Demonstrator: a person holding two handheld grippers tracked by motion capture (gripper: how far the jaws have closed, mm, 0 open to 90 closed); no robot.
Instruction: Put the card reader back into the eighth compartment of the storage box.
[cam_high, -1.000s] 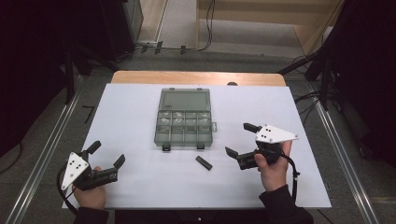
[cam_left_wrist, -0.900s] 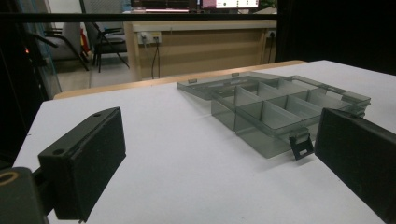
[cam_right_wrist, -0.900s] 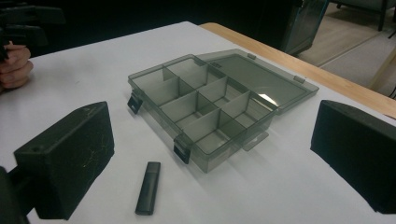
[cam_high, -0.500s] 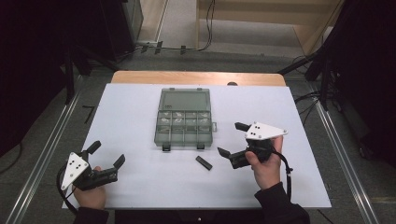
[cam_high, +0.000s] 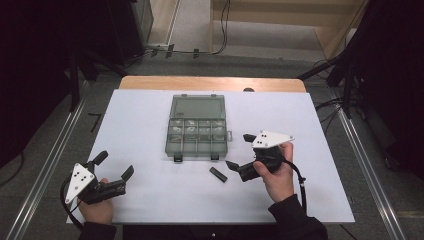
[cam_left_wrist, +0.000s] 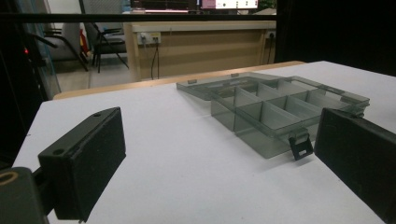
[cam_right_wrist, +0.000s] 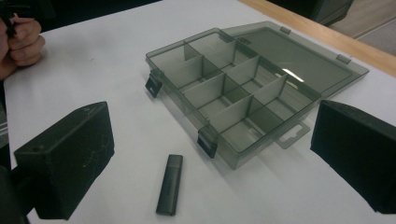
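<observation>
- High view: open box, lid folded back, sits mid-table; stick lies just in front of it. Right gripper is near the stick, jaws wide, probably lining up a pick. Left gripper rests apart at the near-left corner, jaws wide.
- Left gripper view: box compartments look empty.
- Right gripper view: stick lies between the spread jaws, untouched; compartments empty.

One bench carries one smoky plastic organizer box lying open, with eight compartments and two front latches, and one small dark stick. Two grippers: left gripper, right gripper.
</observation>
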